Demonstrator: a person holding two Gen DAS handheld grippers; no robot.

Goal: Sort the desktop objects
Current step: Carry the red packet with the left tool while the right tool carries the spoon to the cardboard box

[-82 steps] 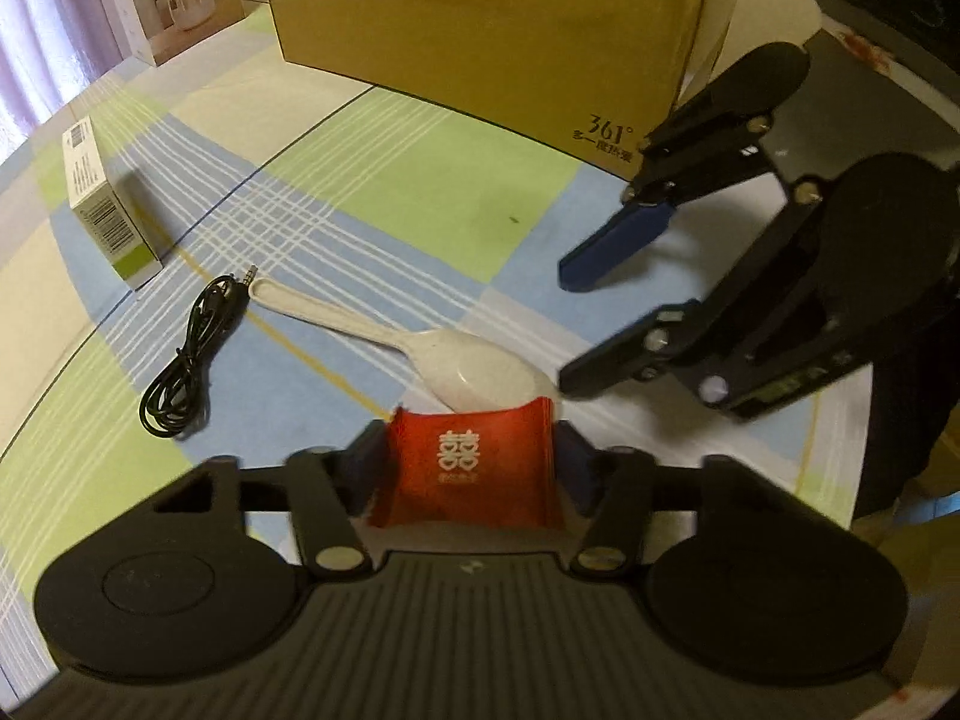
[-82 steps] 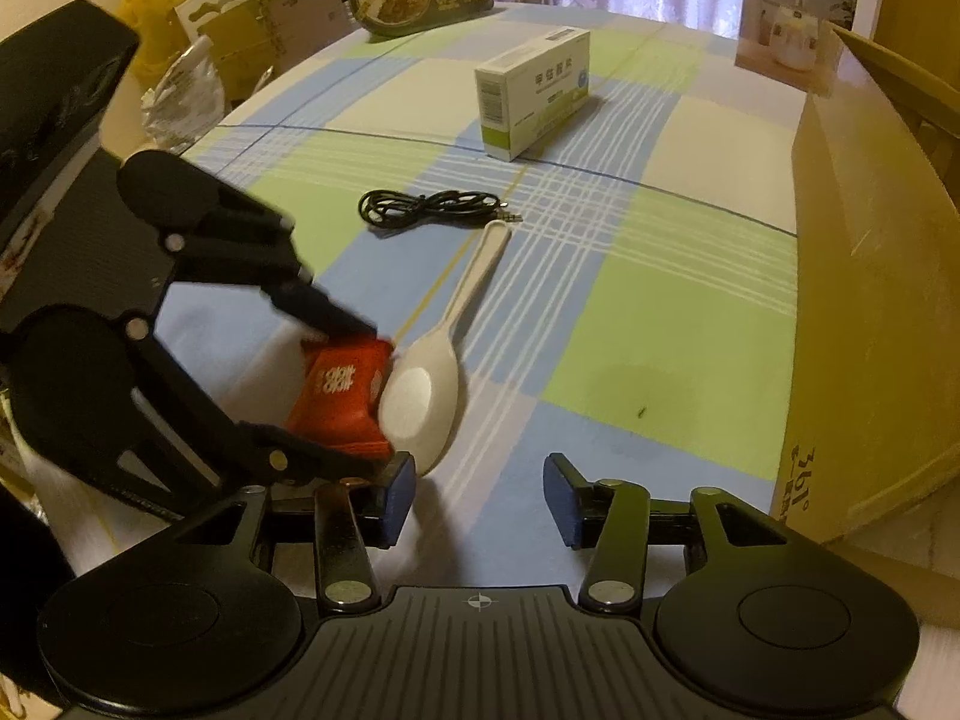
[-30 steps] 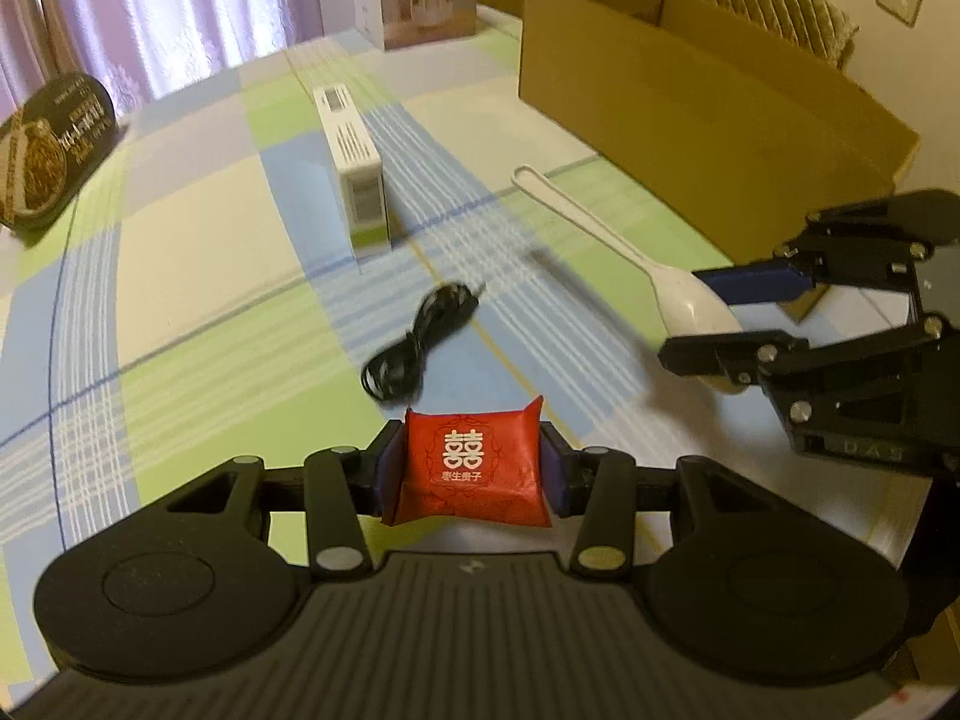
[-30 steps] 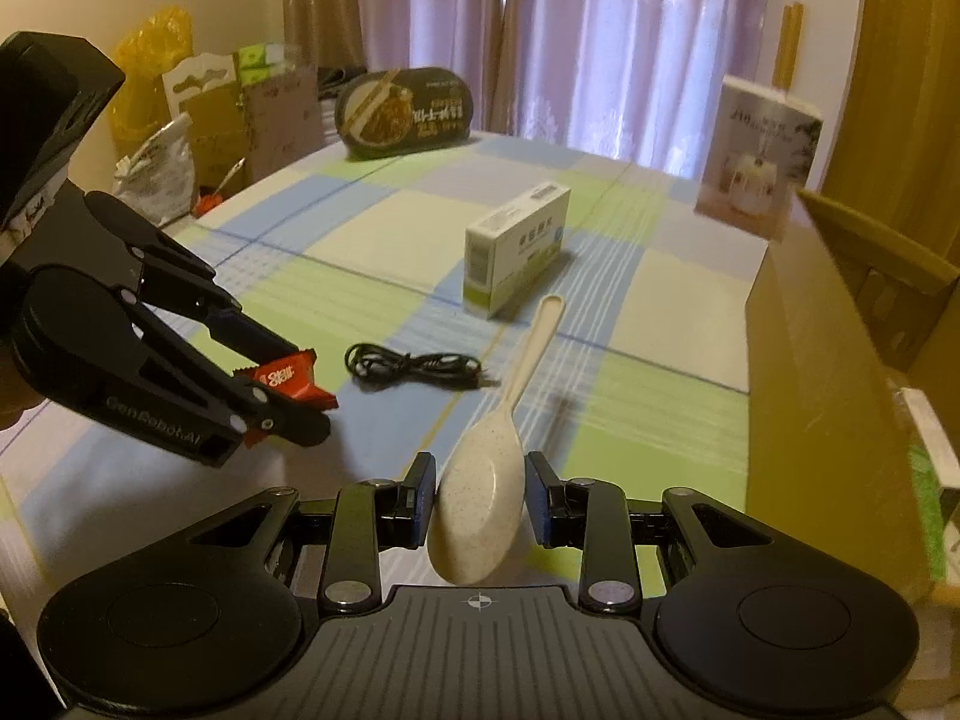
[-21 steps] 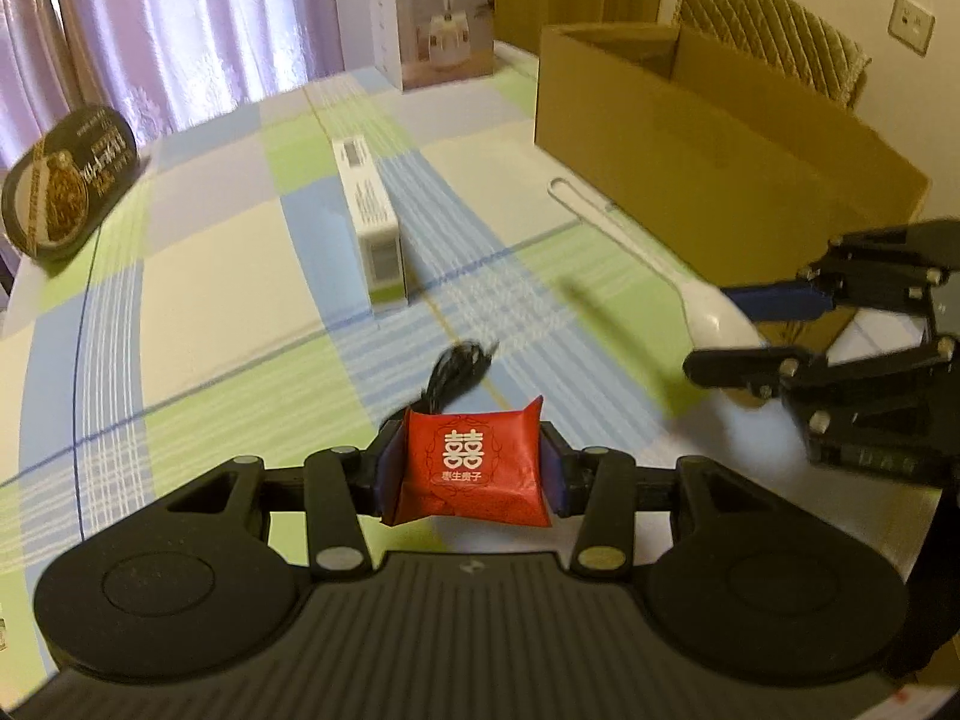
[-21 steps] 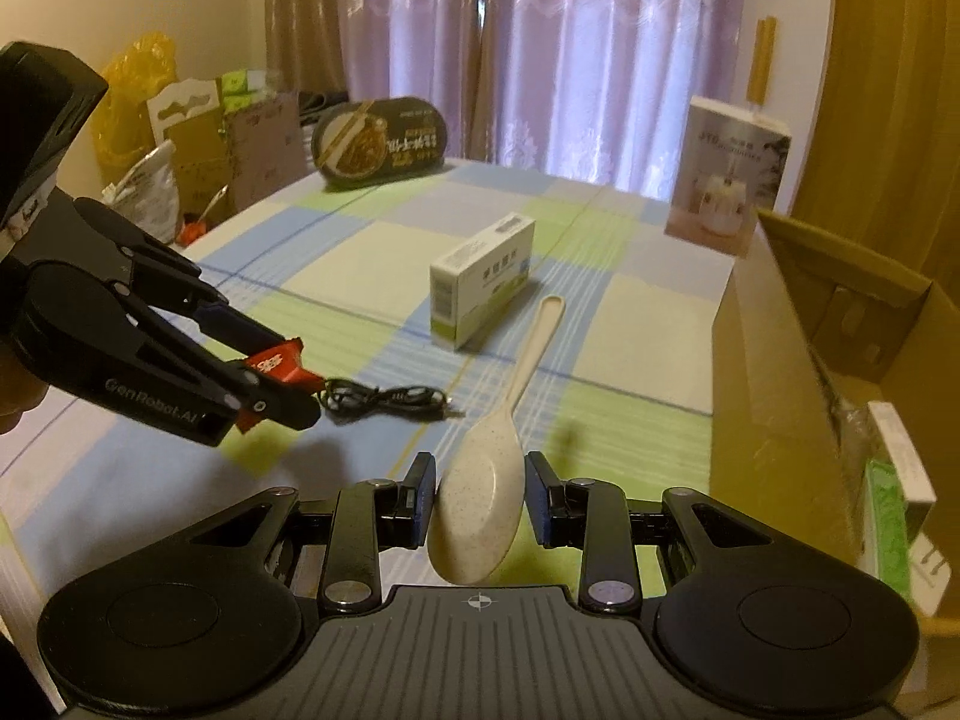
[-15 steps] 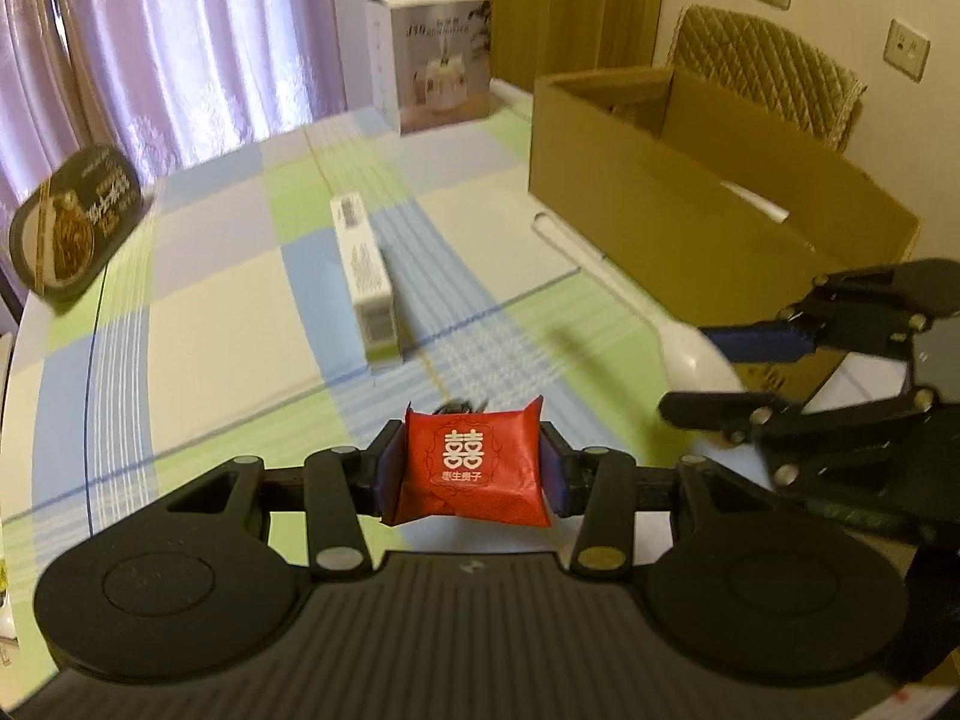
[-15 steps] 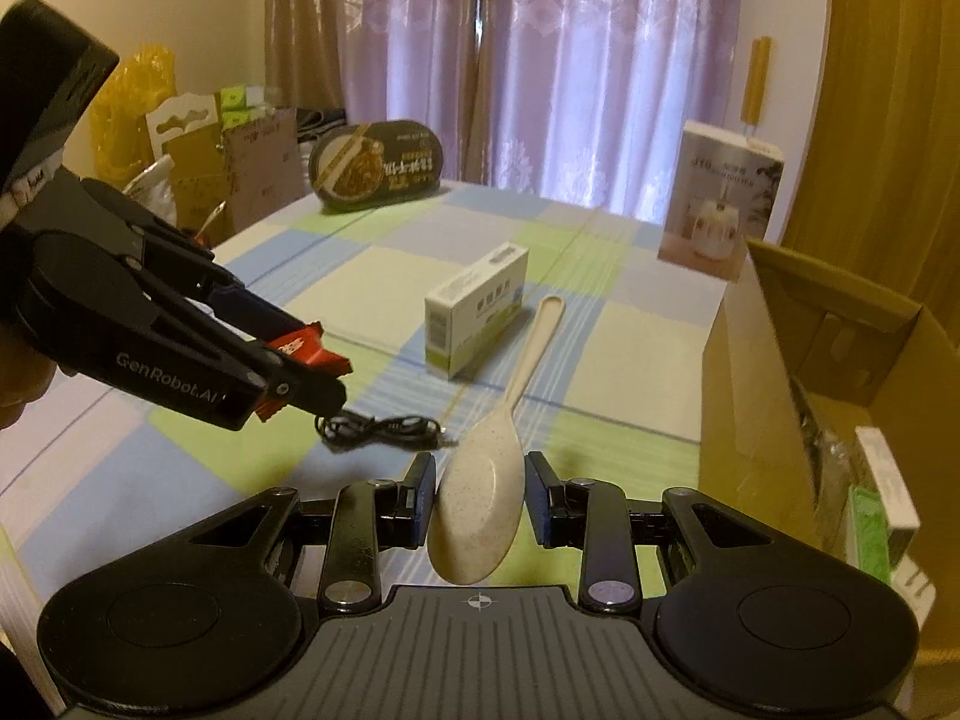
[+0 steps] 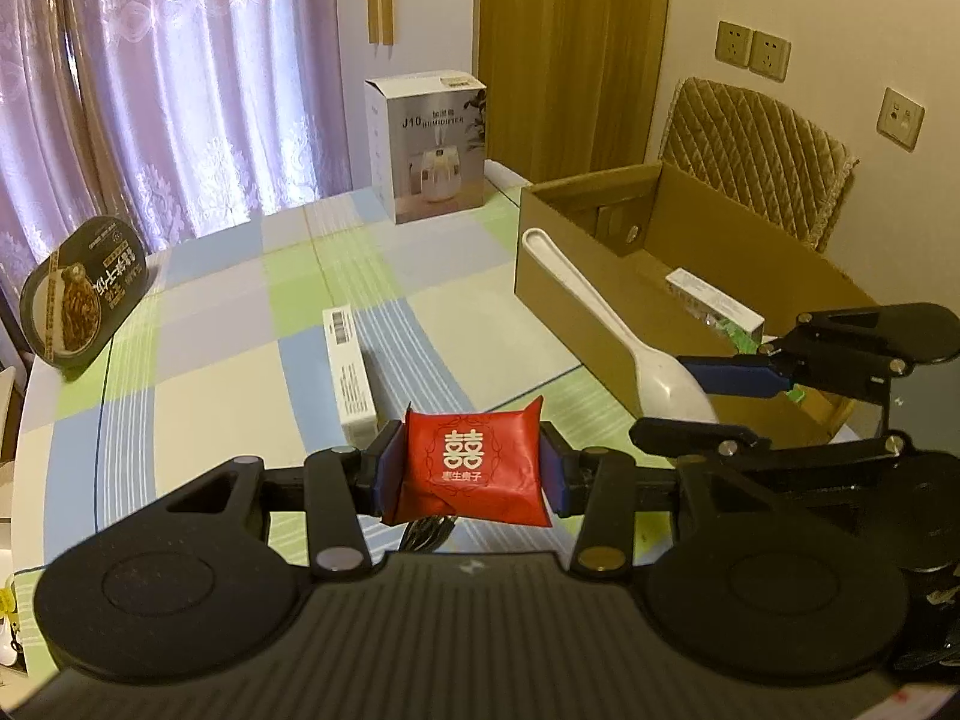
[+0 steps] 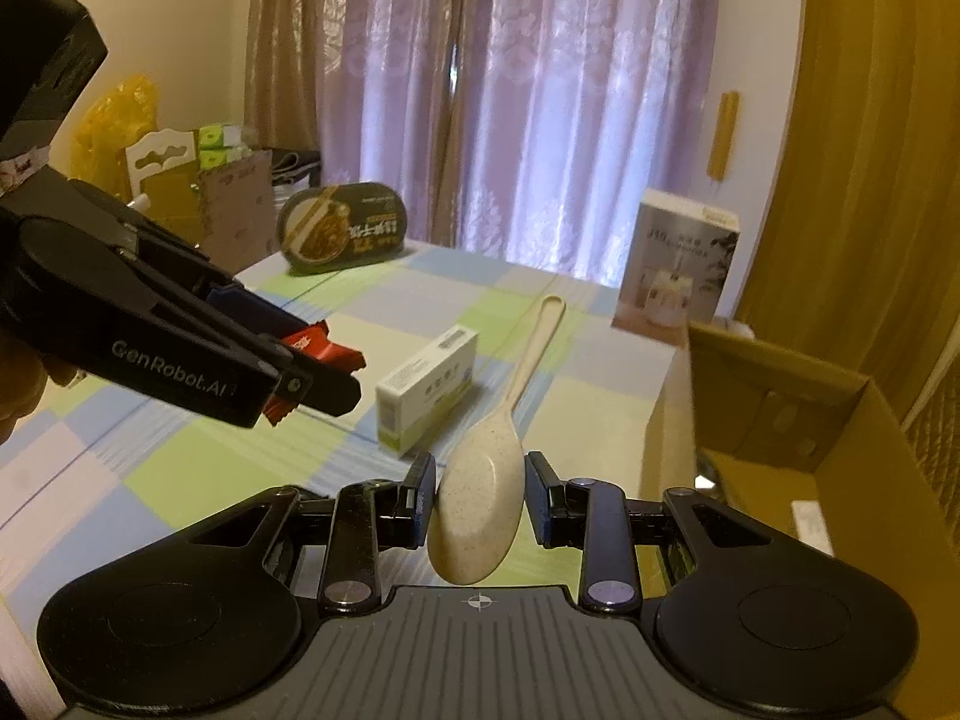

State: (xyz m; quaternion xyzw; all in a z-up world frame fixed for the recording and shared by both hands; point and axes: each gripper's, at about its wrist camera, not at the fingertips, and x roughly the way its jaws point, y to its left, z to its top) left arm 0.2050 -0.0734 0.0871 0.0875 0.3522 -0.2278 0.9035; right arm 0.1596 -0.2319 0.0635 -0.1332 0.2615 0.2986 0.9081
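Carrying both loads airborne: left gripper (image 9: 471,471) pinching red packet (image 9: 470,468), right gripper (image 10: 477,495) clamping spoon (image 10: 480,516) bowl. Next likely: swing right over cardboard box (image 9: 780,276), release inside.

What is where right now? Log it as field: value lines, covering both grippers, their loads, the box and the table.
left gripper: shut on red packet, held above the table
right gripper: shut on spoon by its bowl, handle pointing forward
cardboard box: open, a white carton inside
checked table: white medicine box lying flat, noodle bowl leaning, humidifier box upright
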